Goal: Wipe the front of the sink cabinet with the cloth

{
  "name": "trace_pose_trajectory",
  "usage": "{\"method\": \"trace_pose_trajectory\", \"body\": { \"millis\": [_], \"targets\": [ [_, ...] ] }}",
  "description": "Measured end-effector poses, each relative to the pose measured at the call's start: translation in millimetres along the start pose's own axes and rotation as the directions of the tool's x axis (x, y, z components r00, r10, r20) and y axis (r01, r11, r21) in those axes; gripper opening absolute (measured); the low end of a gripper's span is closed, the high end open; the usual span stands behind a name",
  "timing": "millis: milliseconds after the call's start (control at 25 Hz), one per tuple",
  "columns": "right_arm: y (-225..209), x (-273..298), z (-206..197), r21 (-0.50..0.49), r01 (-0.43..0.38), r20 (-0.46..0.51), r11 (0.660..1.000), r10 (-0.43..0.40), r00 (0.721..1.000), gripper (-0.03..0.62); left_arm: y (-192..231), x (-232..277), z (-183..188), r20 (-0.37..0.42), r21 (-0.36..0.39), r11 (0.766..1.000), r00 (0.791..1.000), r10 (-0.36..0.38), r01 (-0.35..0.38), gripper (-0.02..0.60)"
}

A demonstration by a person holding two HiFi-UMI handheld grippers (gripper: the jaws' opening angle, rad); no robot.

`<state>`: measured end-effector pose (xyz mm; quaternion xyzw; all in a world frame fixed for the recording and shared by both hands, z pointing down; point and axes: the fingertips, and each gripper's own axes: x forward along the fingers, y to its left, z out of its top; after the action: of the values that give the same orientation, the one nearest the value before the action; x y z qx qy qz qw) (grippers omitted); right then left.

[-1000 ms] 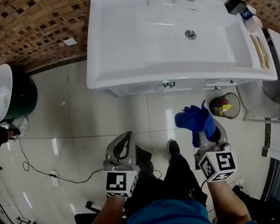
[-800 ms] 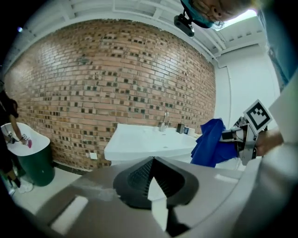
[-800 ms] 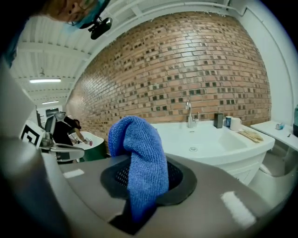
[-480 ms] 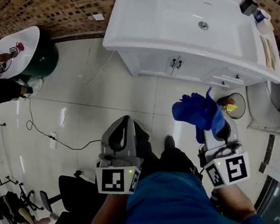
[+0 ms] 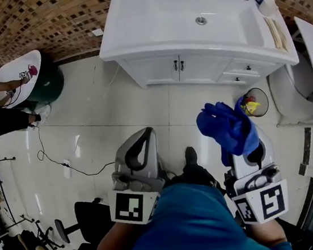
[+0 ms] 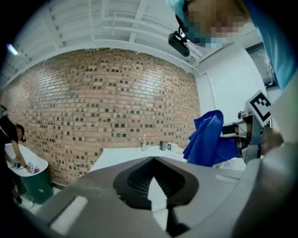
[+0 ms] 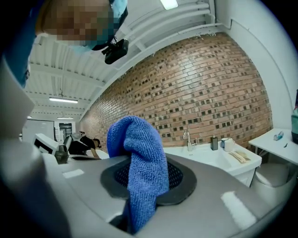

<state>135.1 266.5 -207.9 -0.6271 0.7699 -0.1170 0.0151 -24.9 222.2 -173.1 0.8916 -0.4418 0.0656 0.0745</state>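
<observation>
The right gripper [image 5: 246,151] is clamping a bright blue microfibre cloth [image 5: 226,127], which is bunching above its jaws and drooping over them. The cloth is hanging over the glossy pale tiled floor [image 5: 115,115], well apart from the front of the white two-door sink cabinet [image 5: 178,67] that is standing against the brown brick wall [image 5: 29,24]. The left gripper [image 5: 141,138] is carrying nothing; its jaws seem to be pressing together, tips meeting.

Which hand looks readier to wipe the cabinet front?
The right. Its claw is shut on the cloth; the left claw is shut with nothing in it. Both stand well back from the cabinet.
</observation>
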Motion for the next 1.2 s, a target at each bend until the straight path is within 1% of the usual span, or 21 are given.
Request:
{"method": "trace_pose_trajectory", "body": {
  "millis": [80, 200, 400, 560, 600, 640, 680, 720, 760, 800, 840, 920, 1000, 1080, 1120, 1200],
  "targets": [
    [4.7, -11.5, 1.6, -0.006, 0.027, 0.015, 1.0, -0.026, 1.0, 0.084, -8.8, -9.4, 8.1, 0.013, 0.006, 0.999, 0.999, -0.034, 0.034, 0.006],
    [21.5, -25.6, 0.1, -0.012, 0.072, 0.035, 0.997, -0.071, 0.997, 0.084, -6.2, -29.4, 13.5, 0.025, 0.009, 0.998, 0.998, -0.064, 0.063, 0.006],
    [67.1, -43.4, -9.1, -0.002, 0.16, 0.049, 0.987, -0.16, 0.986, 0.084, 24.2, -65.4, 10.2, 0.031, 0.02, 0.996, 0.996, -0.086, 0.086, 0.006],
    [104.7, -52.9, -17.6, -0.005, 0.232, 0.046, 0.973, -0.232, 0.972, 0.084, 46.6, -89.5, -4.5, 0.007, 0.001, 0.991, 0.991, -0.135, 0.135, 0.006],
    [114.0, -55.2, -19.6, -0.005, 0.242, 0.047, 0.97, -0.242, 0.969, 0.084, 49.2, -95.6, -8.8, -0.002, 0.006, 0.988, 0.988, -0.155, 0.155, 0.006],
    [123.2, -57.3, -21.2, -0.008, 0.245, 0.048, 0.97, -0.244, 0.969, 0.084, 50.5, -101.3, -13.6, -0.016, 0.023, 0.984, 0.984, -0.178, 0.178, 0.006],
    [131.8, -58.9, -22.5, -0.013, 0.241, 0.049, 0.97, -0.24, 0.97, 0.084, 50.6, -106.4, -19.3, -0.036, 0.055, 0.977, 0.978, -0.204, 0.206, 0.006],
    [139.2, -60.3, -23.7, -0.017, 0.232, 0.049, 0.972, -0.231, 0.972, 0.084, 49.6, -111.2, -26.1, -0.069, 0.108, 0.965, 0.97, -0.232, 0.239, 0.006],
    [144.5, -61.8, -25.7, -0.018, 0.223, 0.044, 0.975, -0.222, 0.974, 0.084, 47.5, -115.7, -33.3, -0.109, 0.17, 0.947, 0.96, -0.256, 0.272, 0.006],
    [147.6, -64.0, -28.9, -0.016, 0.214, 0.033, 0.977, -0.214, 0.976, 0.084, 44.5, -119.5, -39.0, -0.141, 0.212, 0.932, 0.953, -0.269, 0.294, 0.006],
    [148.8, -66.4, -32.7, -0.011, 0.206, 0.021, 0.978, -0.206, 0.978, 0.084, 40.5, -122.3, -42.4, -0.156, 0.225, 0.926, 0.95, -0.272, 0.302, 0.006],
    [146.8, -72.1, -38.3, -0.018, 0.191, 0.007, 0.982, -0.19, 0.982, 0.084, 29.5, -125.0, -44.4, -0.157, 0.206, 0.933, 0.951, -0.266, 0.295, 0.006],
    [140.9, -78.0, -40.4, -0.025, 0.176, 0.002, 0.984, -0.176, 0.984, 0.084, 18.5, -123.0, -41.4, -0.136, 0.172, 0.947, 0.958, -0.251, 0.273, 0.006],
    [131.8, -83.3, -39.4, -0.027, 0.161, 0.005, 0.987, -0.161, 0.987, 0.084, 11.8, -117.2, -32.9, -0.076, 0.087, 0.974, 0.976, -0.204, 0.211, 0.006],
    [126.7, -85.5, -38.6, -0.028, 0.153, 0.011, 0.988, -0.153, 0.988, 0.083, 8.6, -114.5, -29.4, -0.048, 0.049, 0.983, 0.983, -0.177, 0.18, 0.006],
    [117.9, -89.0, -39.0, -0.023, 0.135, 0.015, 0.991, -0.135, 0.991, 0.081, 0.3, -112.2, -27.5, -0.028, 0.025, 0.989, 0.989, -0.143, 0.143, 0.006]
  ]
}}
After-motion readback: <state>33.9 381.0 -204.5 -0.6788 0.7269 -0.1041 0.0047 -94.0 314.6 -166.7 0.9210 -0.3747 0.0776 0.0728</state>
